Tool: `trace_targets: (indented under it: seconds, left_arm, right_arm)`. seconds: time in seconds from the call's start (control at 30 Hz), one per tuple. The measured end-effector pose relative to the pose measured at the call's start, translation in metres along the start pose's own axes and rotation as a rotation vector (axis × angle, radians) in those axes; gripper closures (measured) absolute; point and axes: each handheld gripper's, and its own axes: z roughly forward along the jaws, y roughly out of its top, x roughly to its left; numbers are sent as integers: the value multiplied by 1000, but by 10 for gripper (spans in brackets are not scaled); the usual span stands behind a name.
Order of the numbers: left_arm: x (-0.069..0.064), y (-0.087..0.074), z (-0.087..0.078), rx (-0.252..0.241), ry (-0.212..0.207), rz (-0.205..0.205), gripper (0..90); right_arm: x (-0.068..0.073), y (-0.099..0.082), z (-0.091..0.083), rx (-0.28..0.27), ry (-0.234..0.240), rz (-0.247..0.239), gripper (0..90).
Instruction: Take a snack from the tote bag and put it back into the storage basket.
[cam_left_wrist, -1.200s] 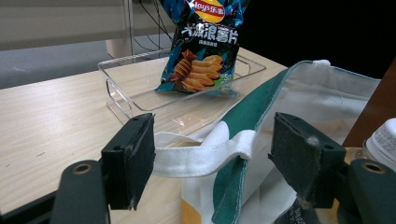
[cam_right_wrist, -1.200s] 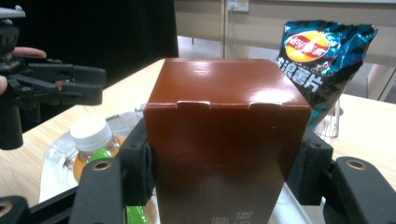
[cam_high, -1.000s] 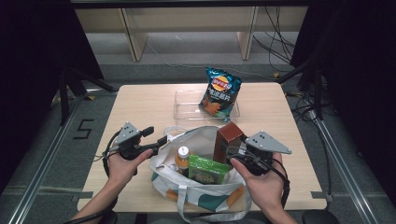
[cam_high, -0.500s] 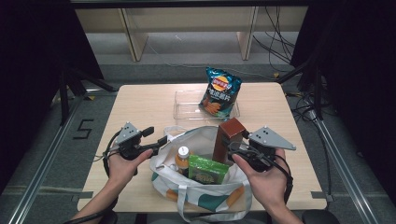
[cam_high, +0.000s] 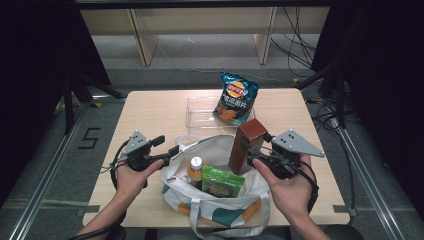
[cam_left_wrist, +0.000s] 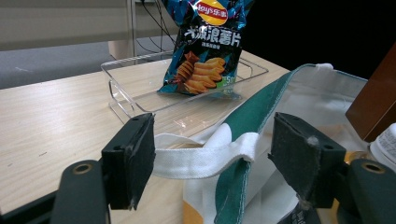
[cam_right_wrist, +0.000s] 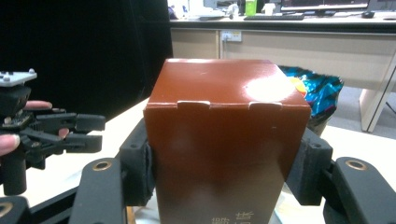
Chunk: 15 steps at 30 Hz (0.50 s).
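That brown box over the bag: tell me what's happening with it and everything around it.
A person works a gripper in each hand. The right gripper is clamped on the brown box, held upright over the open tote bag, which holds a bottle and a green packet. The left gripper has its jaws open around the bag's white handle strap at the rim. A chip bag stands in the clear tray farther back.

Chip bag (cam_high: 236, 97) in clear tray (cam_high: 197, 114).
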Motion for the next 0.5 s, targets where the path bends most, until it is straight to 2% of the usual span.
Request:
trace_targets:
  seconds: [0.07, 0.13, 0.23, 0.27, 0.33, 0.5]
  left_arm:
    - [0, 0, 0, -2, -1, 0, 301]
    - [0, 0, 0, -1, 0, -1, 301]
    - [0, 0, 0, -1, -1, 0, 301]
    - [0, 0, 0, -9, -8, -1, 301]
    - [0, 0, -1, -6, 0, -1, 301]
    - [1, 0, -1, -7, -1, -2, 301]
  right_arm:
    - [-2, 3, 0, -10, -2, -22, 390]
    - [-2, 6, 0, -15, 3, -7, 390]
    - [-4, 10, -1, -26, -10, -20, 390]
    - [-3, 10, -1, -24, -14, 5, 390]
    - [-5, 12, -1, -32, -15, -14, 390]
    - [-6, 15, 1, -44, -10, -6, 390]
